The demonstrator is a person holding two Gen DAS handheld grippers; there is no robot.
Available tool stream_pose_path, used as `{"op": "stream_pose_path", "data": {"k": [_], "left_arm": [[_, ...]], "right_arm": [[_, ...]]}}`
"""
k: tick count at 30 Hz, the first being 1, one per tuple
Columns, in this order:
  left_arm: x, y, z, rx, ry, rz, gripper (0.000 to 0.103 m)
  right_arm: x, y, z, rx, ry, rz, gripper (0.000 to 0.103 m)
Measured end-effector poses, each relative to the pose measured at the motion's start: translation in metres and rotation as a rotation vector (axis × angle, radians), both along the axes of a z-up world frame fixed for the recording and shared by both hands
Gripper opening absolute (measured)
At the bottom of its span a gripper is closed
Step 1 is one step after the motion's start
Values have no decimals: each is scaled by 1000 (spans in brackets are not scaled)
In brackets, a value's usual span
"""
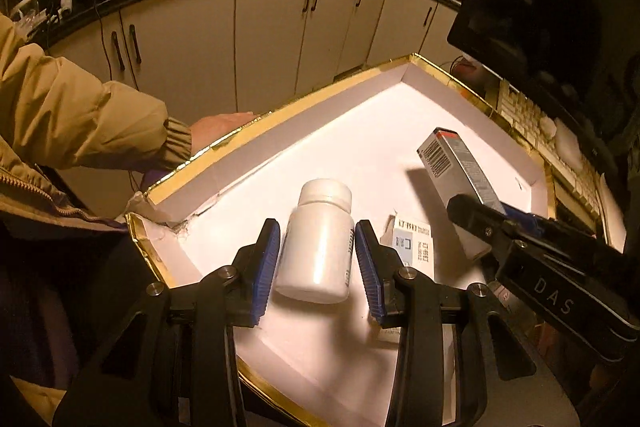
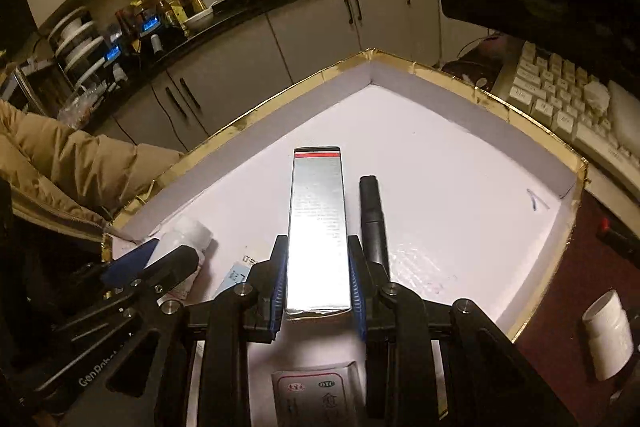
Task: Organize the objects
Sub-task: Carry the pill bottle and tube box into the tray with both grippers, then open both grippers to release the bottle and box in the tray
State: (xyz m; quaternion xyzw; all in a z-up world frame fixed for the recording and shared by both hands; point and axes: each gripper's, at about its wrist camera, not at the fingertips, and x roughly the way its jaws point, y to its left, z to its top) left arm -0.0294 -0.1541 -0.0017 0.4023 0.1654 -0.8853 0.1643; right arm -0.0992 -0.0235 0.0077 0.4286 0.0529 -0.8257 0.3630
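A white pill bottle (image 1: pixel 320 247) lies on its side in the white, gold-rimmed tray (image 1: pixel 224 143). My left gripper (image 1: pixel 316 267) is open around it, with small gaps between the blue pads and the bottle. My right gripper (image 2: pixel 318 279) is shut on a long silver box (image 2: pixel 318 223) with a red stripe, held above the tray floor (image 2: pixel 460 167); it also shows in the left wrist view (image 1: pixel 456 163). A small white medicine box (image 1: pixel 412 243) lies right of the bottle. A black marker (image 2: pixel 372 215) lies beside the silver box.
Another medicine box (image 2: pixel 316 399) lies under my right gripper. A second white bottle (image 2: pixel 608 339) stands outside the tray at right. A keyboard (image 2: pixel 560 99) and monitor (image 1: pixel 560 7) are at right. A person's arm (image 1: pixel 80 119) rests at the tray's left rim. Kitchen cabinets (image 1: pixel 272 39) stand behind.
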Motion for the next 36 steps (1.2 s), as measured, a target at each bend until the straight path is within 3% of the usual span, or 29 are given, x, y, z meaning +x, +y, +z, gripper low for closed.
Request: {"op": "stream_pose_path", "data": {"k": [3, 5, 6, 8, 11, 17, 23, 31, 36], "left_arm": [[5, 0, 4, 44, 21, -9, 42], [16, -5, 9, 123, 88, 3, 44], [21, -7, 11, 151, 112, 10, 47], [34, -7, 19, 168, 166, 32, 50], [48, 2, 32, 135, 207, 50, 50], [66, 53, 59, 101, 321, -90, 53], [56, 114, 66, 42, 304, -265, 55], [44, 152, 57, 95, 239, -373, 55], [36, 163, 50, 117, 183, -393, 55]], "right_arm": [[0, 3, 0, -1, -13, -4, 30], [0, 10, 0, -35, -38, 8, 53], [2, 13, 2, -52, -40, 13, 57], [9, 21, 8, -64, -23, 15, 58], [26, 39, 22, -81, 9, 22, 58], [60, 103, 26, -191, -3, -4, 58], [85, 154, 34, -152, 107, -79, 58], [71, 212, 0, -117, 17, -219, 58], [69, 216, -14, 5, 16, -239, 58]]}}
